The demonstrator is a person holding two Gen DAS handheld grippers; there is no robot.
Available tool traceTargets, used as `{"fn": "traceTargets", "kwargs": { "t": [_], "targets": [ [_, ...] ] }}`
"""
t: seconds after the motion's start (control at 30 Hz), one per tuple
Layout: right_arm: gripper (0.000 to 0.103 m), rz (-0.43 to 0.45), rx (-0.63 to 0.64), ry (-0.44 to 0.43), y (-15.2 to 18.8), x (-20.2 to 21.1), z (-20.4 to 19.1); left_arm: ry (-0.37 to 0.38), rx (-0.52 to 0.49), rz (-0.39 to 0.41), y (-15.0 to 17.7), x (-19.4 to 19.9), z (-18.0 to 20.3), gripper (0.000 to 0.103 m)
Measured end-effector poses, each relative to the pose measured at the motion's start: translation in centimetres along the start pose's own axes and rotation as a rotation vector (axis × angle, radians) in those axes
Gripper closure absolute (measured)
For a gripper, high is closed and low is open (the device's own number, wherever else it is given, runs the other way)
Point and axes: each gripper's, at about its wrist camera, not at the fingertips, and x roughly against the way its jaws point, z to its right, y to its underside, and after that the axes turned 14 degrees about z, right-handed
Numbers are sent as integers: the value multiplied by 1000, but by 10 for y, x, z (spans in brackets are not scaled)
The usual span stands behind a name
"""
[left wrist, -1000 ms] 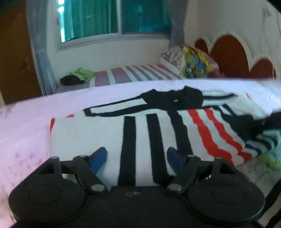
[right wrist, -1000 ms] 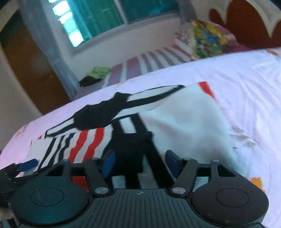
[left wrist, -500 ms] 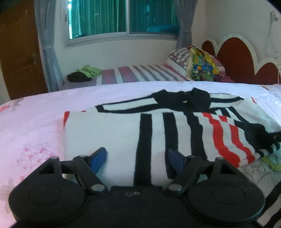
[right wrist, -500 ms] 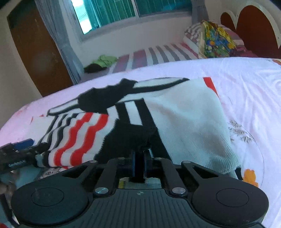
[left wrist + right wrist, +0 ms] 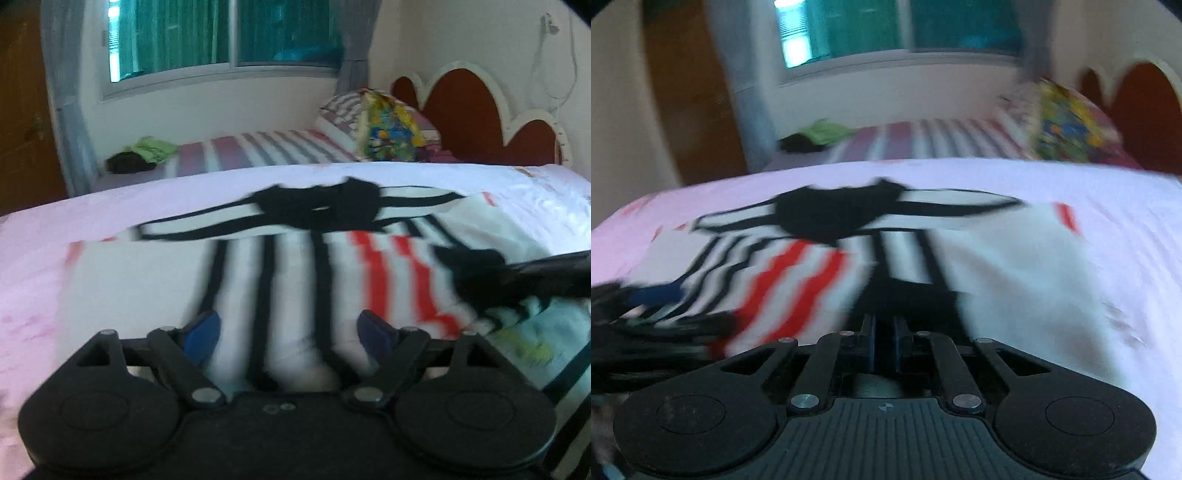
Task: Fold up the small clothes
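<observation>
On the pink bedsheet [image 5: 44, 251], right gripper [image 5: 882, 328] clamps the striped garment's [image 5: 295, 266] lower-centre hem while left gripper [image 5: 288, 332] is opening around its edge; next, likely carry the fold upward

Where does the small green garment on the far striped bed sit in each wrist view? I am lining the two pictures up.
Left wrist view: green garment far left, above mid height, beside a dark garment.
Right wrist view: green garment left of centre, blurred, beside the same dark garment.
Shared landmark: colourful pillow, at right in both.
</observation>
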Motion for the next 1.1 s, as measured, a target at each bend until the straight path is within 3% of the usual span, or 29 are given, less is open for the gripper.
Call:
{"fn": "traceTargets", "kwargs": {
  "t": [0.07,0.13,0.23,0.3,0.4,0.5,0.57,0.67,0.73,0.8,0.83,0.97,1.03,1.1],
  "targets": [
    [96,33,-25,-5,-11,10,0,-24,22,-1,3,11,-20,14],
    [96,80,-35,-70,-21,15,-11,-39,79,43,1,19,-33,20],
    [96,37,-39,-132,-24,-9,-36,-89,93,-1,0,6,-37,22],
    [96,-62,20,-66,-11,-34,-45,-83,115,6,7,4,-40,20],
    [96,-38,0,-65,-13,-26,-42,-61,94,-4,3,9,-46,22],
    [96,25,-20,-68,-20,-9,-35,-76,95,41,2,28,-58,24],
    [96,22,-6,-54,-18,-9,-35,-88,107,52,4,37,-63,26],
    [96,-44,22,-33,-6,-18,-35,-88,42,-19,13,32,-60,26],
    [96,-29,18,-24,-9,-14,-35,-73,37,3,6,35,-62,27],
    [96,62,0,-20,-17,-1,-34,-62,34,83,-9,37,-69,25],
    [96,96,1,11,-23,1,-30,-66,27,109,-18,33,-74,22],
    [96,87,-55,104,-38,-19,-2,-65,19,121,-45,-6,-96,22],
    [96,72,-60,131,-42,-35,10,-58,46,90,-47,-32,-108,23],
    [96,32,-44,170,-42,-53,19,-54,77,-26,-39,-65,-121,23]
  ]
}}
